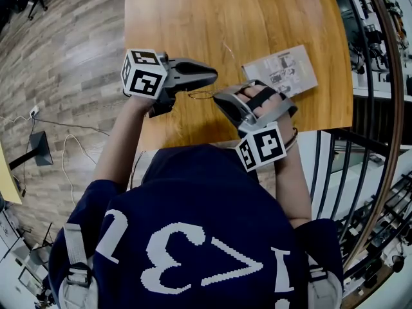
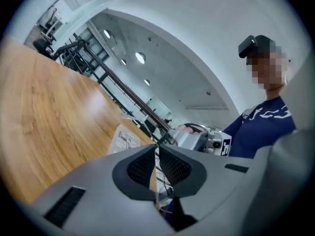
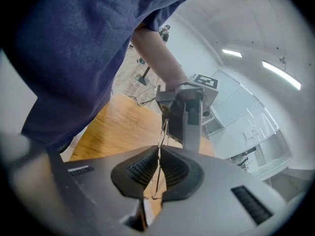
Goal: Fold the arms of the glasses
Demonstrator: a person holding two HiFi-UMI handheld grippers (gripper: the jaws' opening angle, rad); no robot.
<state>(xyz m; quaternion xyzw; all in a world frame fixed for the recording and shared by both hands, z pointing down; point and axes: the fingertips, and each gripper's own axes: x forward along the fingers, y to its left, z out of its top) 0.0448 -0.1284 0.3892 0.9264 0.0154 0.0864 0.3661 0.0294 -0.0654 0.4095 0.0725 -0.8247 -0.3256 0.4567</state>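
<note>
Thin wire-framed glasses (image 1: 201, 95) hang above the near edge of the wooden table (image 1: 225, 18), held between both grippers. My left gripper (image 1: 212, 78) comes in from the left, its jaws shut on one end of the frame. My right gripper (image 1: 219, 99) meets it from the right, tilted downward. In the right gripper view the wire of the glasses (image 3: 163, 132) runs straight between the ribbed pads (image 3: 142, 168), which pinch it. In the left gripper view the pads (image 2: 142, 166) stand almost together, with only a thin wire in the slit.
A printed paper leaflet (image 1: 280, 71) lies flat on the table behind the right gripper. The table's near edge runs just below the grippers, against the person's body. A dark metal railing (image 1: 380, 108) curves along the right side.
</note>
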